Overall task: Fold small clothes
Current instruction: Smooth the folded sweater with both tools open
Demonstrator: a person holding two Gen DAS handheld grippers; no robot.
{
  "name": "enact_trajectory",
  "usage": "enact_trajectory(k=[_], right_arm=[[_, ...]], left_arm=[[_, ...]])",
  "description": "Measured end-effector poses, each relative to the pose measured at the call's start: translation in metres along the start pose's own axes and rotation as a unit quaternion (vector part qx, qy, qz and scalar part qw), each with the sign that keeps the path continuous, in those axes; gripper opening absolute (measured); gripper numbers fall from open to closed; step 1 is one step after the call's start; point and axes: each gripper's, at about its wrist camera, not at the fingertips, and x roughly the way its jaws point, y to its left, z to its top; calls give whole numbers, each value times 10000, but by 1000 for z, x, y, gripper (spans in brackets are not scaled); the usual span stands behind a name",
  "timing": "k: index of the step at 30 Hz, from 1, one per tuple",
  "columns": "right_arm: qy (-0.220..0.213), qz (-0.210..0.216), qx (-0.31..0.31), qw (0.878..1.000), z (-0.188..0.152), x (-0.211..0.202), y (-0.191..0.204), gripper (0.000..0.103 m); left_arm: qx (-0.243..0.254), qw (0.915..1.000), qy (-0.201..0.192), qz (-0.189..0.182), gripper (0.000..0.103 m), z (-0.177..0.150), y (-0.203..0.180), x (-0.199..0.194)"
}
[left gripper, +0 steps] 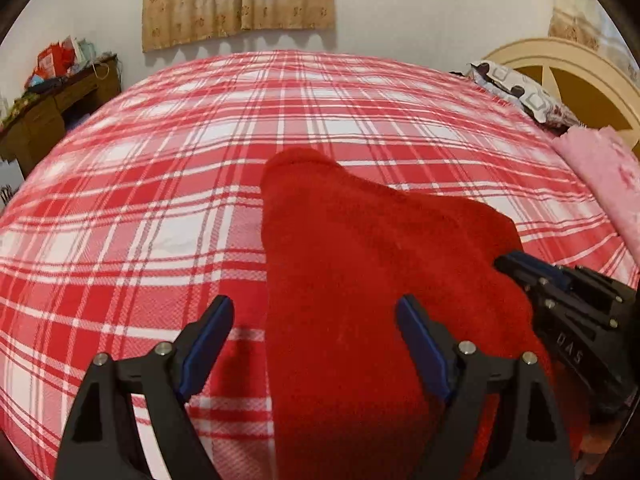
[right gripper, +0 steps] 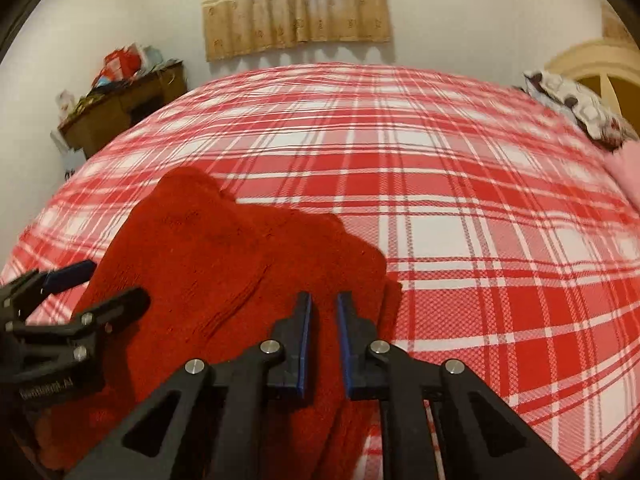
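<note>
1. A fuzzy red garment (left gripper: pixel 360 280) lies on the bed (left gripper: pixel 160 200), which has a red and white checked sheet. I cannot tell for sure what kind of clothing it is. One narrow end, maybe a sleeve or a leg, points away toward the far wall.

2. The garment is at the near side of the bed, right in front of both tools. It looks partly bunched, with layers on top of each other at its right side.

3. The left hand-held gripper (left gripper: pixel 316 344) has its jaws spread wide. One finger is over the checked sheet and the other is over the red cloth, so the garment's left edge sits between them. It holds nothing.

4. The right hand-held gripper (right gripper: pixel 324 344) has its jaws close together, with only a thin gap. Red cloth shows in that gap, at the right side of the garment. I cannot tell if it really pinches the cloth or just rests over it.

5. My guess is that the fold is just beginning or is between folds, because the garment is not yet a neat flat shape.

6. Next, the left tool needs to come down and close on the left edge. Then both tools should lift their sides together and lay them over evenly.

7. A pink blanket (left gripper: pixel 600 172) and a patterned pillow (left gripper: pixel 520 92) sit well apart, at the far right.
</note>
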Motion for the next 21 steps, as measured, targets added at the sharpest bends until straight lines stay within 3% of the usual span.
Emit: enact_trajectory(k=[5,10,14,18,19,20,21], right_arm=[[114,135,334,9993,14,17,-14,11],[152,271,624,9976,15,15,-22,11],[-130,206,893,9957,3,-19,-28,15],[-472,411,1287,9897,-22,-65,-38,16],[-526,473,1409,9875,-30,-76,-40,24],[-568,500,1493,9859,-36,-83,-42,41],[-627,514,1577,9842,-43,-90,-43,50]], left_arm=[[185,9993,22,311,95,1,-7,2],[272,9989,5,379,95,1,-10,1],[423,9976,-71,537,97,-1,-14,-1],[369,9979,-82,519,99,-2,-11,0],[343,9981,-73,511,99,-2,-10,0],[298,9983,-57,488,99,-2,-9,1],[276,9985,-52,474,100,-2,-9,1]])
